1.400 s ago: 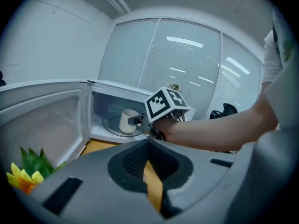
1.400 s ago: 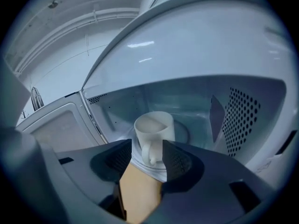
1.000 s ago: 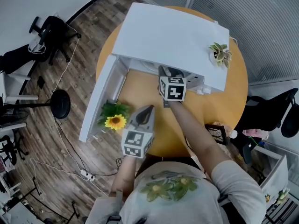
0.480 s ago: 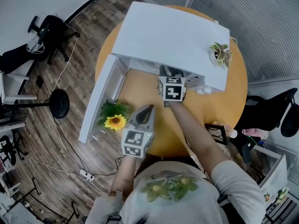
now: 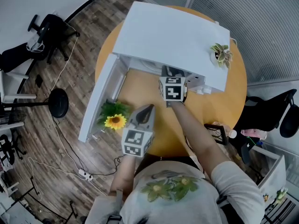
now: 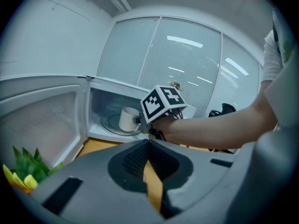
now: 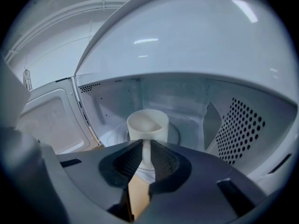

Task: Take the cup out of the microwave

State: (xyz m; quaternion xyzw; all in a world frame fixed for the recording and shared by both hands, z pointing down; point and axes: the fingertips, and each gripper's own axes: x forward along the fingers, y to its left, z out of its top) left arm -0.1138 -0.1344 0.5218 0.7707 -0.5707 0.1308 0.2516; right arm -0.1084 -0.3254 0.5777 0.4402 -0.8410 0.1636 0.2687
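A white cup [image 7: 147, 125] stands on the glass turntable inside the open white microwave [image 5: 168, 36], its handle turned toward me. My right gripper [image 7: 145, 148] reaches into the microwave's mouth, and its jaws are closing with the cup's handle between them, the pads against both sides of it. In the head view the microwave's top hides the cup and the tips of my right gripper [image 5: 168, 73]. My left gripper [image 5: 147, 108] hangs shut and empty over the table in front, and from it I see the cup [image 6: 127, 119].
The microwave door [image 5: 98, 101] swings out to the left over the round orange table [image 5: 140, 90]. A sunflower with green leaves [image 5: 114, 120] lies beside the door. A small potted plant [image 5: 220, 54] sits on the microwave's top. Chairs stand around the table.
The right gripper's marker cube has rolled slightly at the microwave's mouth. The left gripper has kept still.
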